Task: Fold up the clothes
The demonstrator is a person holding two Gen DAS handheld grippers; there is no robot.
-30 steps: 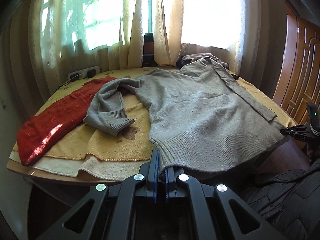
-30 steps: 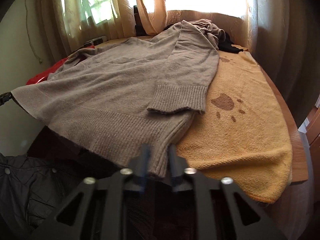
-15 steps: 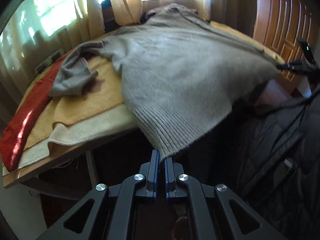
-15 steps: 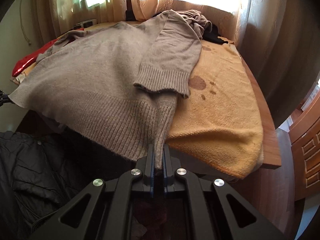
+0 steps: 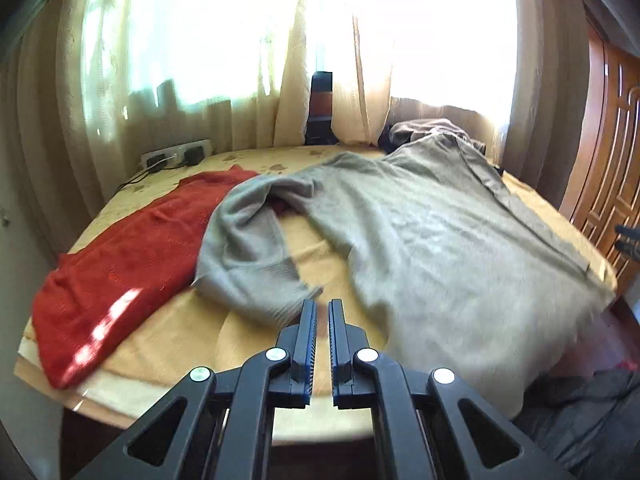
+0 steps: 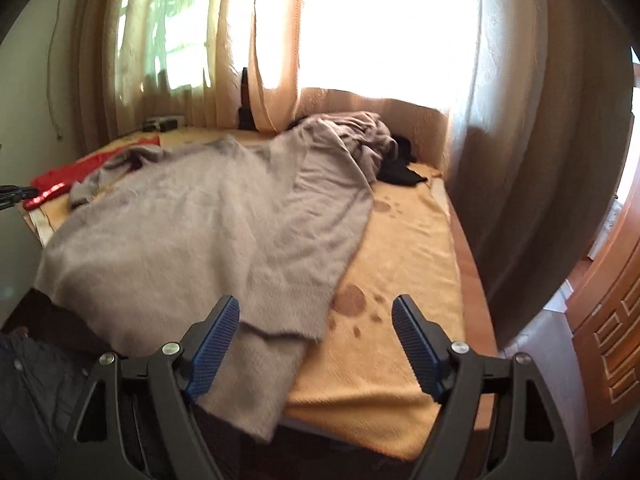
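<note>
The grey sweater [image 5: 440, 248] lies spread on the yellow towel [image 6: 404, 264] that covers the table [image 6: 474, 280], its long axis running from the near table edge back toward the curtains [image 5: 308, 80]: the hem end hangs over the near edge, the neck end points at the window. One sleeve [image 5: 248, 256] bends out to the left side and doubles back, its ribbed cuff lying just ahead of the left gripper [image 5: 322, 312], whose jaws stand a narrow gap apart with nothing between them. The right gripper [image 6: 316, 312] is spread wide and holds nothing; the sweater's other sleeve runs down along the body toward it, and the hem corner droops past the edge beneath its left finger. A red garment [image 5: 132, 256] lies along the left side of the table, touching the bent sleeve. To the right of the sweater a broad strip of bare towel stays uncovered up to the table's right edge. A dark garment [image 6: 398, 168] sits at the far end by the neck.
</note>
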